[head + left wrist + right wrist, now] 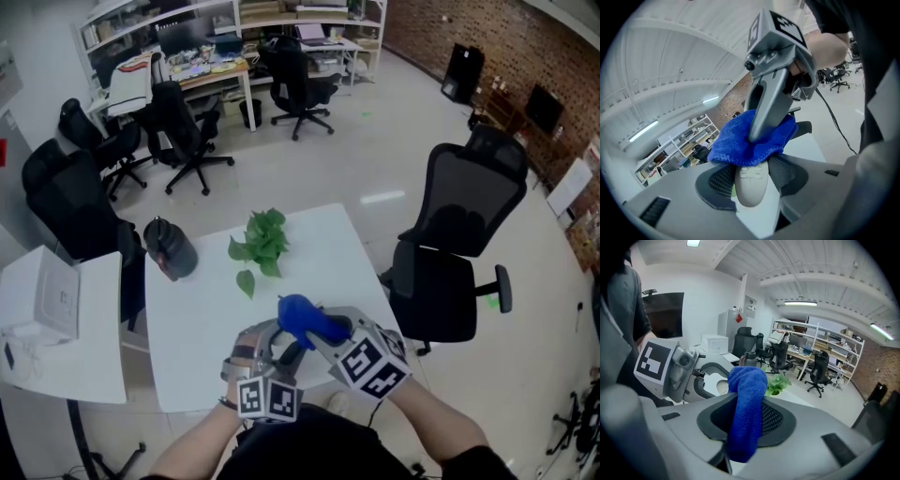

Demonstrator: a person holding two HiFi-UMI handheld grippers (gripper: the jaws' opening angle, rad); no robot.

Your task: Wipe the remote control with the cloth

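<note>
Pale plastic remote control (751, 188), clamped in left gripper (752, 177), apparently touches right gripper's (746, 422) clamped blue terry cloth (746, 392) over white table (192, 323) (black office chairs (459, 248) around).

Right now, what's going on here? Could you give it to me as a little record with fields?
Left gripper: jaws closed on a white remote control
Right gripper: jaws closed on a blue cloth
Contact: cloth lies over the remote's far end
Where: in front of the person, by the near edge of a white table
Also on table: leafy green plant, dark container
Nearby: black office chair
</note>
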